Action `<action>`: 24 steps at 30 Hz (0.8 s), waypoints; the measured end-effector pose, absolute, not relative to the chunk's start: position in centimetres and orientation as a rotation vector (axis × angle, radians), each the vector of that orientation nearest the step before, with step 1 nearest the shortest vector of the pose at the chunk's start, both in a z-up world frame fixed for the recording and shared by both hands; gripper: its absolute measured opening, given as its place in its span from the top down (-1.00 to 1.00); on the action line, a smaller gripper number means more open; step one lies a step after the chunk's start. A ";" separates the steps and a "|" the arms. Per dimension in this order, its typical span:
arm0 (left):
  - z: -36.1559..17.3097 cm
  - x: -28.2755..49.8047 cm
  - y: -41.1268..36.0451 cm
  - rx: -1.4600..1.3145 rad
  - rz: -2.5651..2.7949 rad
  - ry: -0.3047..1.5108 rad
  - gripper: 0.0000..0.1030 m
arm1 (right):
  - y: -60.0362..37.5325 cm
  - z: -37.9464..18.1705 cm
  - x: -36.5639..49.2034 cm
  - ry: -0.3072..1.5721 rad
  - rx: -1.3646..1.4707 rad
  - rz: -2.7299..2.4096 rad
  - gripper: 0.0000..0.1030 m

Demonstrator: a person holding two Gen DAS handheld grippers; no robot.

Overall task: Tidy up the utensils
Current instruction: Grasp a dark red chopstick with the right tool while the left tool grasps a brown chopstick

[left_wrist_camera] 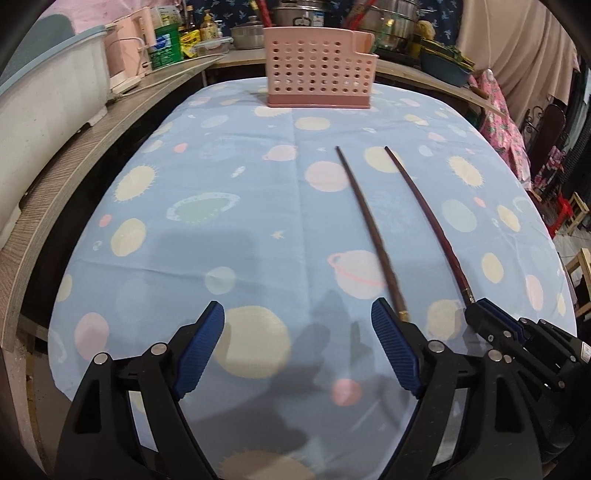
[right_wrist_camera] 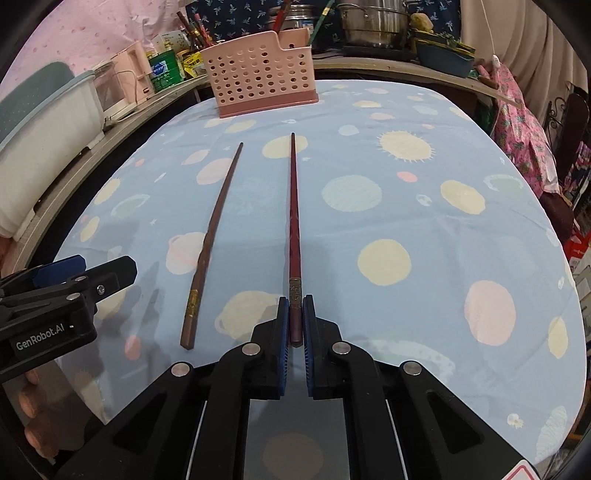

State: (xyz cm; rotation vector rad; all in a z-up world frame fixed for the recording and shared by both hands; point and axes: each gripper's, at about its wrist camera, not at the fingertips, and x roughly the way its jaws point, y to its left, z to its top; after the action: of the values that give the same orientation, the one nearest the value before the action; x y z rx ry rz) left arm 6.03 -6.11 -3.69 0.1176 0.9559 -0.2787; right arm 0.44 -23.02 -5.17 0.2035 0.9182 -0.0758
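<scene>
Two dark chopsticks lie on the blue planet-print tablecloth. My right gripper is shut on the butt end of the reddish chopstick, which points toward the pink perforated utensil holder at the table's far edge. The brown chopstick lies free to its left. My left gripper is open and empty, just left of the brown chopstick. The reddish chopstick, the right gripper and the holder also show in the left wrist view.
A wooden counter runs along the left with a white tub and pink appliances. Pots, bottles and a bowl crowd the back counter. Pink cloth and chairs stand at the right.
</scene>
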 end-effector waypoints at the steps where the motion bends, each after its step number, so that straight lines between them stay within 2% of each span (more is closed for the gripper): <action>1: -3.8 5.8 -6.5 0.120 -0.288 0.955 -0.56 | -23.2 -5.2 0.1 0.919 0.208 -0.080 0.87; 15: -6.1 4.5 -11.3 0.177 -0.323 0.977 -0.55 | -25.0 -5.3 -2.7 0.914 0.242 -0.090 0.87; 24: -6.2 4.2 -10.3 0.177 -0.339 0.983 -0.09 | -24.8 -5.3 -2.9 0.911 0.244 -0.089 0.87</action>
State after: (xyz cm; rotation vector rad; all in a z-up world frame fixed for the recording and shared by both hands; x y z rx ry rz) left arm 4.16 -10.31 -6.18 0.1772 0.9832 -0.3388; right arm -2.85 -24.81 -5.33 0.2439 0.9112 -0.0890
